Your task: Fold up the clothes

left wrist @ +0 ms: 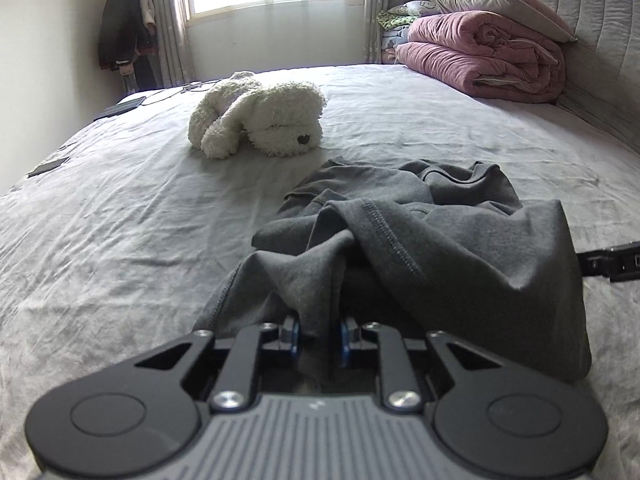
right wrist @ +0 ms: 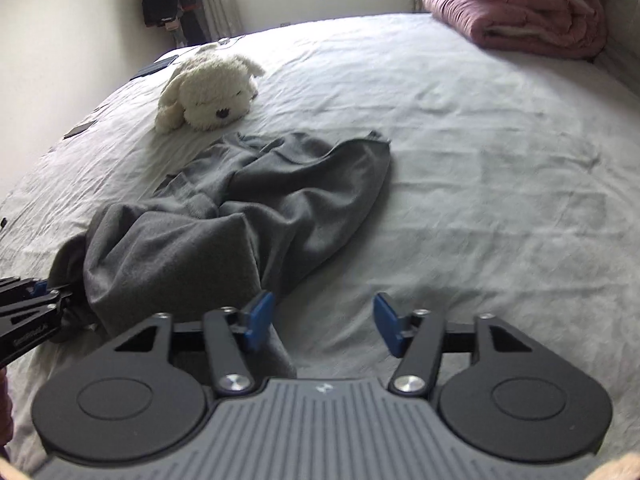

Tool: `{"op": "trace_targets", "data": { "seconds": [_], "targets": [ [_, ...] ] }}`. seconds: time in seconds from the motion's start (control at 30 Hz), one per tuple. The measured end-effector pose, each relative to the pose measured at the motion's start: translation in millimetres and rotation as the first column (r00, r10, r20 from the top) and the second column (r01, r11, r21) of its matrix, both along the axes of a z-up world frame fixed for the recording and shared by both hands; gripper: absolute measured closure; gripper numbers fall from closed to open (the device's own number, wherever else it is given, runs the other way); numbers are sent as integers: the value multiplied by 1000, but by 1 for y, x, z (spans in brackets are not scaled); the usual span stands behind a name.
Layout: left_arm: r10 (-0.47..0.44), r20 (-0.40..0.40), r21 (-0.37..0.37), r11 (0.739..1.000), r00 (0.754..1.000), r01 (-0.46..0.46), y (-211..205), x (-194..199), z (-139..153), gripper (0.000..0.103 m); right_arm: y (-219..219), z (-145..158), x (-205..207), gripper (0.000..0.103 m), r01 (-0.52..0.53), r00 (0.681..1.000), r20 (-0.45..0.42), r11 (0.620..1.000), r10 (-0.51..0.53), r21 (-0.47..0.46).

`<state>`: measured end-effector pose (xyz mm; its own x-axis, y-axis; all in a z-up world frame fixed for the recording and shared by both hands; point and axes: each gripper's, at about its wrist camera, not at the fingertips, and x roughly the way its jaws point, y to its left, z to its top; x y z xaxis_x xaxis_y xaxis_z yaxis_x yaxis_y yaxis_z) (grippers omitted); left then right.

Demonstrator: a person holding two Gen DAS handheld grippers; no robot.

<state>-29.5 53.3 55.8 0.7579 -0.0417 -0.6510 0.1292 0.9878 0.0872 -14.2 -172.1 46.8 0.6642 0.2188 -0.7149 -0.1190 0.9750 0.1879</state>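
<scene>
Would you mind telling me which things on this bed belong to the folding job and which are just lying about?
Part of the job:
- grey garment, crumpled on the bed sheet
- left gripper, fabric between its jaws
- right gripper, jaws open beside the garment's edge

Just lying about:
- white plush dog
- pink quilt with pillow
- hanging clothes
- dark flat items near the bed's far edge

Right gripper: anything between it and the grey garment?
Nothing visible. The right gripper has open jaws over bare sheet, and the grey garment lies against its left finger. The plush dog sits beyond the cloth. The left gripper already has cloth between its fingers.
</scene>
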Motion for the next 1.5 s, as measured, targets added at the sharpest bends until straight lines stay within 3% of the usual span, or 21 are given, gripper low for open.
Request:
{"op": "trace_targets", "data": {
  "seconds": [0.03,0.1,0.17,0.33,0.47,0.5,0.53,0.57,0.6,0.67,0.7,0.77,0.87,0.97,1.03,1.1,1.17,1.23,1.3,1.4,1.5],
  "targets": [
    [15,0,13,1000,1000,-15,1,1,-1,59,4,-3,0,36,-11,1000,-12,1000,11,5],
    [30,13,33,999,999,-30,2,2,-2,50,13,-7,-3,34,-30,999,-21,999,30,-12],
    [39,21,39,998,999,-40,3,3,-2,32,20,-9,-5,28,-40,999,-25,998,39,-38],
    [39,6,44,998,999,-39,2,7,-10,18,19,-25,0,20,-23,996,-90,1000,23,2],
    [63,-41,4,998,997,-63,5,16,-21,16,33,-30,-5,14,-21,998,-53,999,19,-47],
    [70,-53,-11,997,996,-71,6,18,-24,17,37,-31,-7,15,-35,999,-38,998,33,-59],
    [64,-58,-24,998,996,-66,6,18,-25,21,40,-32,-9,23,-45,999,-27,997,44,-61],
    [56,-62,-36,998,997,-59,5,18,-26,31,42,-32,-10,28,-56,998,-17,997,55,-61],
    [49,-65,-49,997,997,-52,4,19,-26,38,45,-32,-11,43,-79,997,-8,995,79,-61],
    [26,-77,-83,996,997,-32,3,17,-26,72,48,-30,-11,83,-104,995,-11,994,104,-38],
    [19,-82,-92,995,996,-27,2,16,-25,76,48,-29,-10,97,-108,994,-21,994,108,-18],
    [6,-84,-104,994,996,-15,3,13,-23,81,45,-26,-7,98,-102,994,-32,995,103,12],
    [-6,-105,-202,979,994,-15,12,9,-19,84,33,-19,-5,98,-65,998,-14,998,65,26],
    [-59,-112,-283,959,992,25,13,-2,-13,85,18,1,-8,98,-29,998,59,999,27,37],
    [-132,-85,-311,945,988,100,6,-13,-8,85,5,19,-11,98,0,992,122,999,-6,52],
    [-232,-42,-334,920,972,205,-3,-25,-2,85,-13,41,-17,98,33,978,202,996,-48,77],
    [-350,0,-330,884,937,330,-11,-37,7,85,-31,62,-25,98,72,958,272,993,-95,94],
    [-464,40,-319,833,885,452,-18,-49,15,85,-50,74,-29,98,90,948,295,989,-121,117],
    [-570,79,-303,768,818,565,-26,-61,24,84,-61,76,-30,98,99,949,291,991,-122,92],
    [-647,69,-288,716,759,636,-24,-66,24,83,-72,72,-25,98,139,952,266,988,-152,67],
    [-658,93,-270,706,748,655,-13,-68,30,78,-80,70,-20,98,166,952,249,983,-179,74]
  ]
}}
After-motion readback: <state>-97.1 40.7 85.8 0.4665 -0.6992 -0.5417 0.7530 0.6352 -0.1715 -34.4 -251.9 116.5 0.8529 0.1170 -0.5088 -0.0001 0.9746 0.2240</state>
